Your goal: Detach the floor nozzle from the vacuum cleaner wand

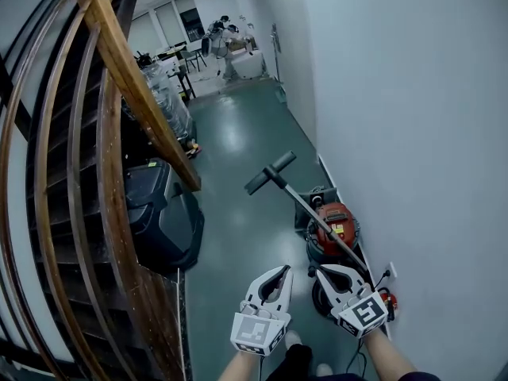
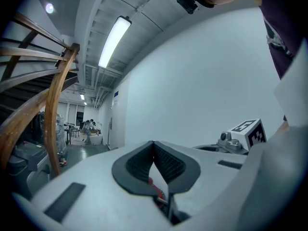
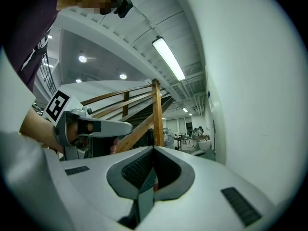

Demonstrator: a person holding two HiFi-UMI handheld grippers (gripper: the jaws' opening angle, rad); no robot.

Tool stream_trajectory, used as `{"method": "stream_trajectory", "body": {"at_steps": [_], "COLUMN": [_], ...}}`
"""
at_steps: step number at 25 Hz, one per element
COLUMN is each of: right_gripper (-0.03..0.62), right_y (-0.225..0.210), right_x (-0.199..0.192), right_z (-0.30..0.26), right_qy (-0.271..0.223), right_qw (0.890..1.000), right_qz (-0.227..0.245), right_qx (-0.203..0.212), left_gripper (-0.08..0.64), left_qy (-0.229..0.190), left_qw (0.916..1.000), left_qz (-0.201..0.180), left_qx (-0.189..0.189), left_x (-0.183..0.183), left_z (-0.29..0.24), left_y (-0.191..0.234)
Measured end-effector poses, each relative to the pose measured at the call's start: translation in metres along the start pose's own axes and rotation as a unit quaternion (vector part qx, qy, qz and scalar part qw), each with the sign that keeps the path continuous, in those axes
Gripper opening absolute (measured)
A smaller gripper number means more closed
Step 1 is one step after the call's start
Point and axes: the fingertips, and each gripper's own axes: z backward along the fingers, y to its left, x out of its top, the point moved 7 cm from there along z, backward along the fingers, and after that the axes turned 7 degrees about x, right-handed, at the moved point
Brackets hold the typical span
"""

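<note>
A red canister vacuum cleaner (image 1: 335, 227) stands on the green floor against the right wall. Its metal wand (image 1: 313, 217) slants up and to the left, ending in a dark floor nozzle (image 1: 270, 172) held off the floor. My left gripper (image 1: 282, 272) and right gripper (image 1: 321, 272) are side by side just short of the canister, both shut with nothing in them. The right one is close to the wand's lower end. In the left gripper view the pads of the left gripper (image 2: 153, 144) meet. The pads of the right gripper (image 3: 154, 149) also meet in the right gripper view.
A curved wooden stair railing (image 1: 119, 62) fills the left, with a black bin (image 1: 159, 213) at its foot. The white wall (image 1: 413, 133) runs along the right, with a socket and cable (image 1: 389, 275) low down. The corridor floor (image 1: 238, 133) leads to a far room with tables.
</note>
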Motion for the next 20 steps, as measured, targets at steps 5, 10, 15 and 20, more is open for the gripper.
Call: {"method": "stream_trajectory", "body": {"at_steps": [5,10,15,20], "right_gripper": [0.017,0.017,0.017,0.017], "right_y": [-0.019,-0.032,-0.043,-0.058], "right_x": [-0.001,-0.003,-0.006,-0.007], "right_z": [-0.044,-0.078,-0.100,-0.114], "right_qy": [0.007,0.010,0.019,0.024], "right_qw": [1.000,1.000,0.999,0.999], "right_qz": [-0.002,0.001,-0.002,-0.002], "right_qx": [-0.009,-0.024,-0.035,-0.044], "left_gripper": [0.005,0.005,0.005,0.005], "left_qy": [0.004,0.010,0.013,0.019], "left_qw": [0.9999,0.9996,0.9992,0.9986], "left_qz": [0.000,0.006,0.013,0.017], "left_qx": [-0.014,-0.028,-0.036,-0.047], "left_x": [-0.001,-0.005,-0.007,-0.010], "left_z": [-0.029,-0.050,-0.067,-0.086], "left_y": [0.038,0.073,0.096,0.109]}}
